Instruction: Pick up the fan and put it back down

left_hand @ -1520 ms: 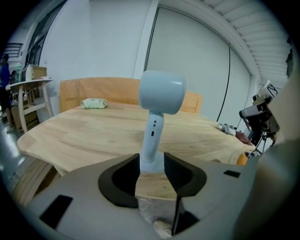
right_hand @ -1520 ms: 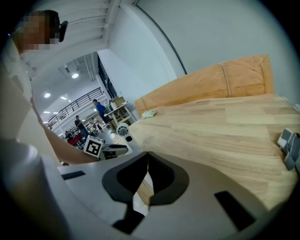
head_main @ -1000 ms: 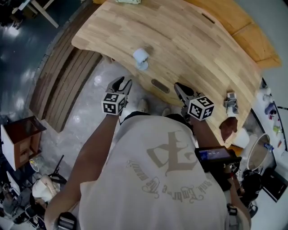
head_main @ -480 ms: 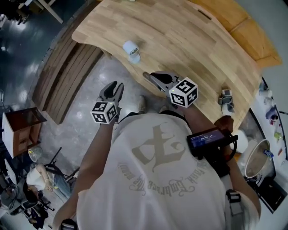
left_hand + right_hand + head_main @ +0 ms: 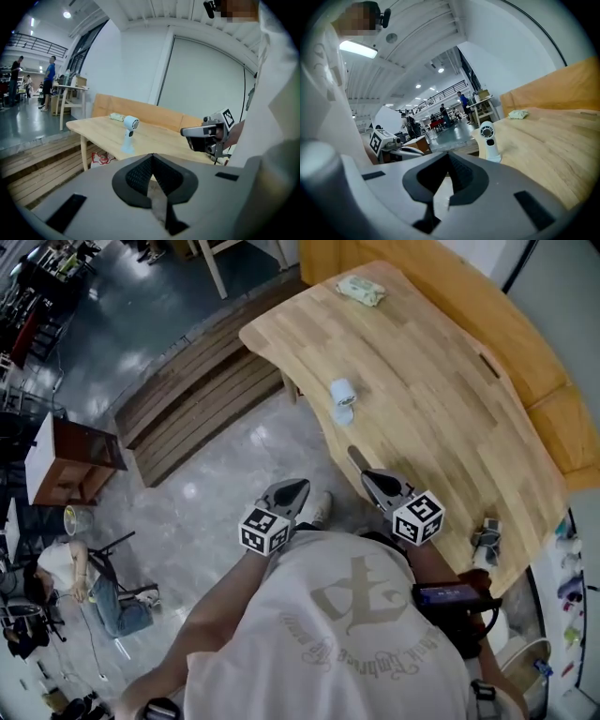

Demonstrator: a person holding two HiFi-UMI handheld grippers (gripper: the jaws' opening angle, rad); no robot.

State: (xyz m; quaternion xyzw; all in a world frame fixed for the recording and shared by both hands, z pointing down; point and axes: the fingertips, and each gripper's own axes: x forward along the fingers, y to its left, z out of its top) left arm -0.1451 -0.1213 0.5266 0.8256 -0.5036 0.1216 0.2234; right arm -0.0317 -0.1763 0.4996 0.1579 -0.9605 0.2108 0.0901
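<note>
The white fan [image 5: 342, 399] stands upright on its small foot near the rim of the wooden table [image 5: 441, 381], on the side where the person stands, and both tools are well apart from it. The left gripper [image 5: 289, 491] hangs over the floor beside the table; its jaws have just been closing and now meet with nothing between them. The right gripper [image 5: 373, 480] sits over the table's near edge, with its jaws together too and holding nothing. The main risk is probably an approach with the jaws not reopened in time: a closed tip would push the tall, narrow fan rather than straddle it, and so close to the rim it could topple or slide off to the floor. A grip on the rounded head rather than the stem also looks likely to slip, and setting the fan down tilted or half over the edge would tip it. As for containers, a soft pale-green pack, likely wipes [image 5: 361, 290], lies closed at the far end of the table. A red-and-white bag [image 5: 100, 159] sits under the table and a brown cabinet [image 5: 75, 460] stands on the floor; what either holds does not show.
</note>
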